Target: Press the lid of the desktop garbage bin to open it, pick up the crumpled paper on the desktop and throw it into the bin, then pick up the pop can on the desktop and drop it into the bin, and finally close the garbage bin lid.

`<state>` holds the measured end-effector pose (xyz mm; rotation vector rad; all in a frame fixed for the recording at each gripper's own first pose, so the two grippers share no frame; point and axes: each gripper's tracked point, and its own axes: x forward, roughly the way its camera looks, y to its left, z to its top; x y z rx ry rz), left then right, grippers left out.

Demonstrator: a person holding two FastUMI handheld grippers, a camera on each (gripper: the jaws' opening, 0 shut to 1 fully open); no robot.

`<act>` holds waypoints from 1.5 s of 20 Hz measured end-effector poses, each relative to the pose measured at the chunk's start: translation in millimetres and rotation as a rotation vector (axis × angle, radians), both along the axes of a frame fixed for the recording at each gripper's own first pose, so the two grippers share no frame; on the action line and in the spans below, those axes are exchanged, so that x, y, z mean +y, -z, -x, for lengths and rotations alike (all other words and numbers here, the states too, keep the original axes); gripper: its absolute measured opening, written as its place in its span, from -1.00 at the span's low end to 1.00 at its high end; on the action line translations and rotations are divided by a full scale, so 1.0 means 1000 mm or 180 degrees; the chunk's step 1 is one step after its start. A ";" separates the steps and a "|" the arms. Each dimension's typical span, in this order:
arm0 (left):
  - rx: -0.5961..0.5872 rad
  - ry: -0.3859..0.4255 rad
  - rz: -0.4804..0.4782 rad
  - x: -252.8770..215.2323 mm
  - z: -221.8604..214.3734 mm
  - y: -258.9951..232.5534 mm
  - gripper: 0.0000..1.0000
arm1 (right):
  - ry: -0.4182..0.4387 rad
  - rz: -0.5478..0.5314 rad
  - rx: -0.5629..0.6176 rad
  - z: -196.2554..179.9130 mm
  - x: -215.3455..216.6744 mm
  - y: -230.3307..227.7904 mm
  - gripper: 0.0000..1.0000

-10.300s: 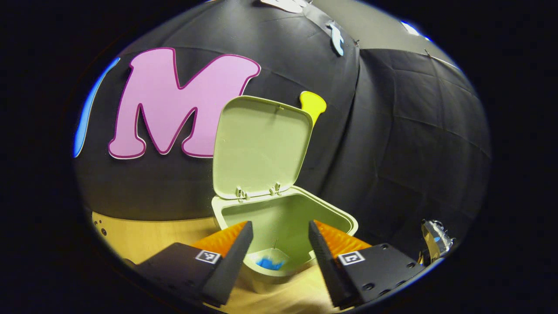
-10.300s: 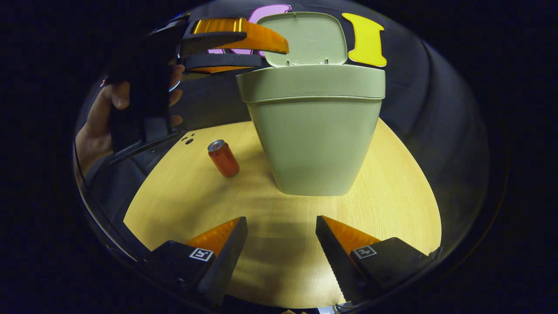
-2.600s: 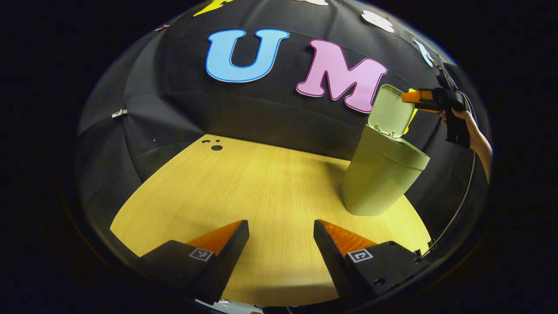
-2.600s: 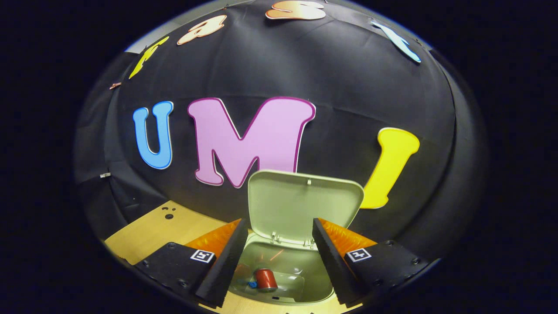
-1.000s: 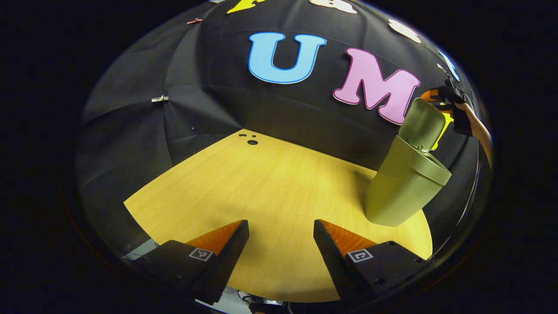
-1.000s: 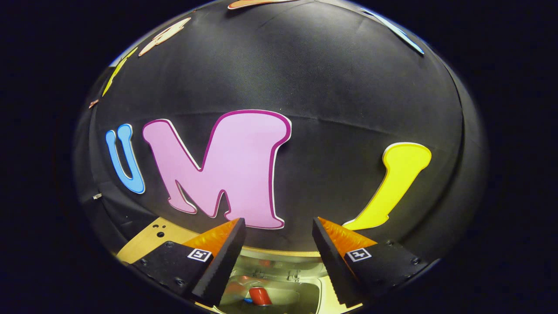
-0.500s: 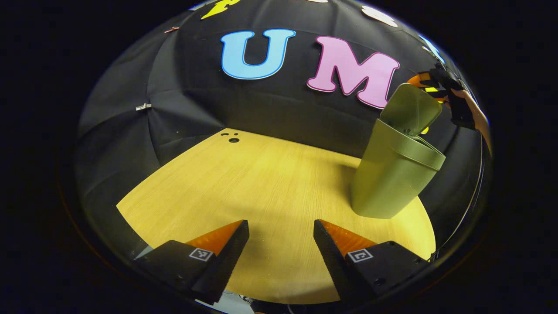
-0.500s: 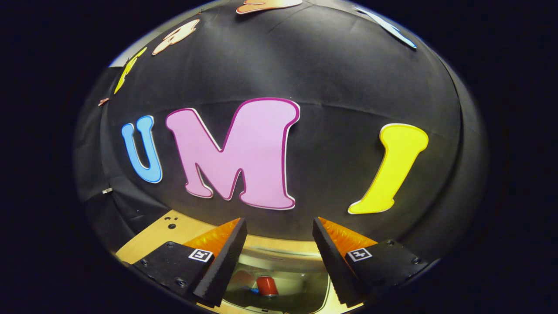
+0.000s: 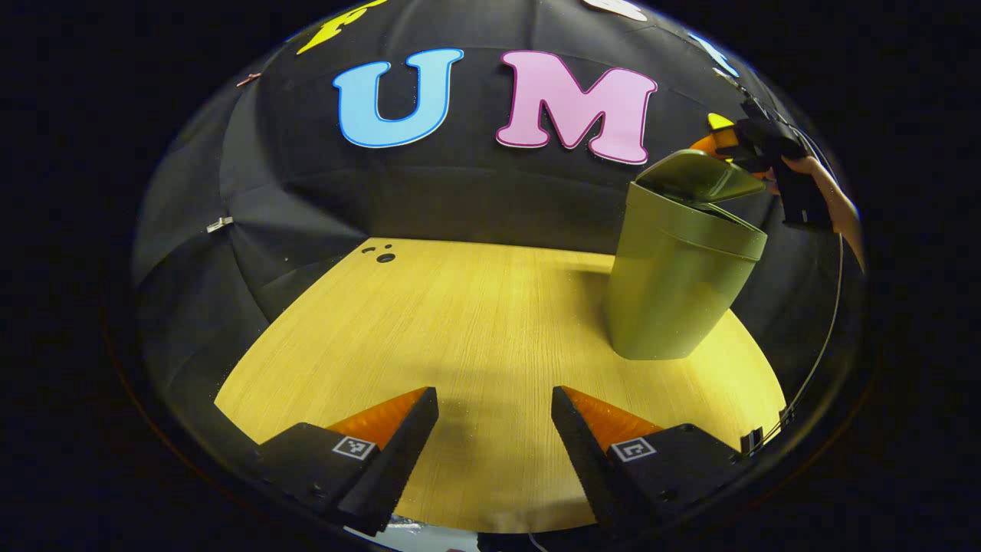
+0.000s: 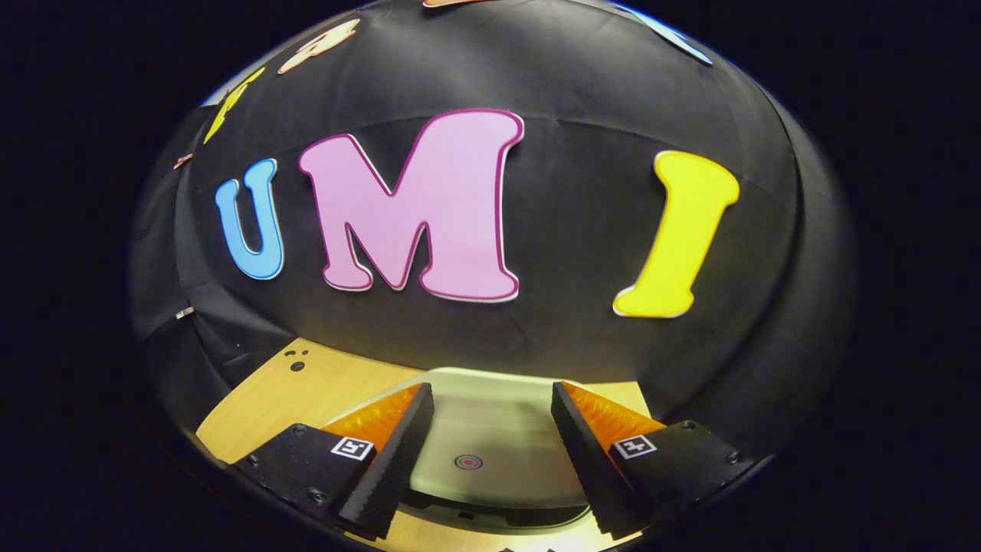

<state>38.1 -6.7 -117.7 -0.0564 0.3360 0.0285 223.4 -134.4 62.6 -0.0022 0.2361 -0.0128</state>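
Observation:
The pale green garbage bin (image 9: 678, 284) stands at the right of the wooden desktop (image 9: 460, 322). Its lid (image 9: 701, 178) is tipped down to a small gap above the rim. In the right gripper view the lid (image 10: 483, 452) lies just below my open right gripper (image 10: 490, 445), with a red dot at its middle; a dark slit shows under its front edge. My right gripper (image 9: 728, 142) and the hand holding it sit above the lid's far side in the left gripper view. My left gripper (image 9: 494, 437) hovers open over the desk's near edge, holding nothing. The bin's contents are hidden.
Small holes (image 9: 381, 254) mark the desktop's far left corner. A thin cable (image 9: 824, 337) hangs down at the right past the bin. Black cloth walls close in behind the desk and to the left.
The lid has swung down from upright to nearly flat, following my right gripper's push. The can and paper inside have gone out of sight under it. My left gripper only shifted its aim slightly.

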 end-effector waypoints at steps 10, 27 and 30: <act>-0.0184 0.0479 -0.0309 0.034 -0.027 -0.030 0.92 | 0.0333 -0.0093 0.0060 0.027 0.012 0.046 0.95; -0.0277 0.0884 -0.0305 0.052 0.002 -0.018 0.92 | 0.0446 0.0000 -0.0255 0.042 0.018 0.063 0.98; -0.0330 0.0879 -0.0343 0.054 0.004 -0.023 0.92 | 0.0421 -0.0066 -0.0272 0.042 0.017 0.060 0.97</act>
